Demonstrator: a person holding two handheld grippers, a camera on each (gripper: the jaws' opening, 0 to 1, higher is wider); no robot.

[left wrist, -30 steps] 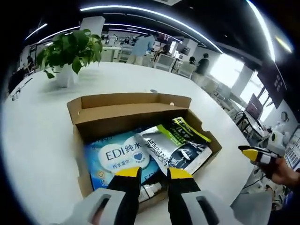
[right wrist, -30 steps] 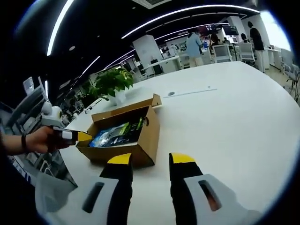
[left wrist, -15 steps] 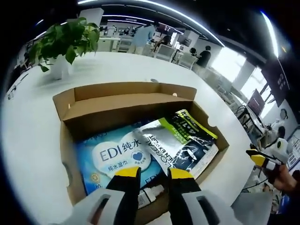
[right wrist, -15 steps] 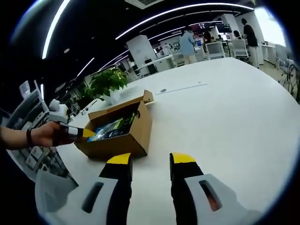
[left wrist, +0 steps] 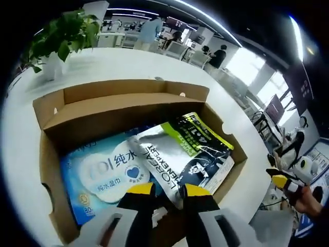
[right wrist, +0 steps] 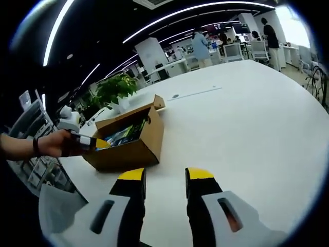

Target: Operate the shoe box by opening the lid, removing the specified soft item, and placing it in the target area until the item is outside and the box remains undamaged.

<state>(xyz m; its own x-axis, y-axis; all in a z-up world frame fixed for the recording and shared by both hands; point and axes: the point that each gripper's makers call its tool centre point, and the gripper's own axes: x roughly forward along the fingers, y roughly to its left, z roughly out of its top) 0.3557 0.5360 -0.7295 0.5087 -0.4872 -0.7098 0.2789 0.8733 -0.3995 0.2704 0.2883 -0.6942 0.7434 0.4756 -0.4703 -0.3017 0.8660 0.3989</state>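
Closer now than a second ago, the left gripper (left wrist: 168, 189) hangs right over the near wall of the open brown cardboard shoe box (left wrist: 123, 105), so the box spreads wider across the left gripper view and its near edge has slid under the jaws. The right gripper (right wrist: 164, 175) has barely shifted; it hovers above the bare white round table (right wrist: 247, 118), well apart from the box, jaws parted with nothing between them. The left jaws are also spread, yellow tips apart and empty.

The lid is already folded back on the far side, so the opening step looks done. Inside lie two soft packs side by side: a light blue flat packet of wet wipes (left wrist: 105, 172) on the left and a silver, black and lime-green foil pouch (left wrist: 187, 154) on the right, its near-left edge overlapping the blue packet. Which one is the specified item I cannot tell from the task; both are still inside the box.

From the left jaws, the foil pouch lies just ahead and slightly right, its long axis running diagonally away toward the far right corner; the blue packet lies ahead and left. The left gripper is by far the nearer one, already at the box rim in the right gripper view, so the pick probably falls to it. A green leafy plant in a white pot (left wrist: 56, 38) stands beyond the box.
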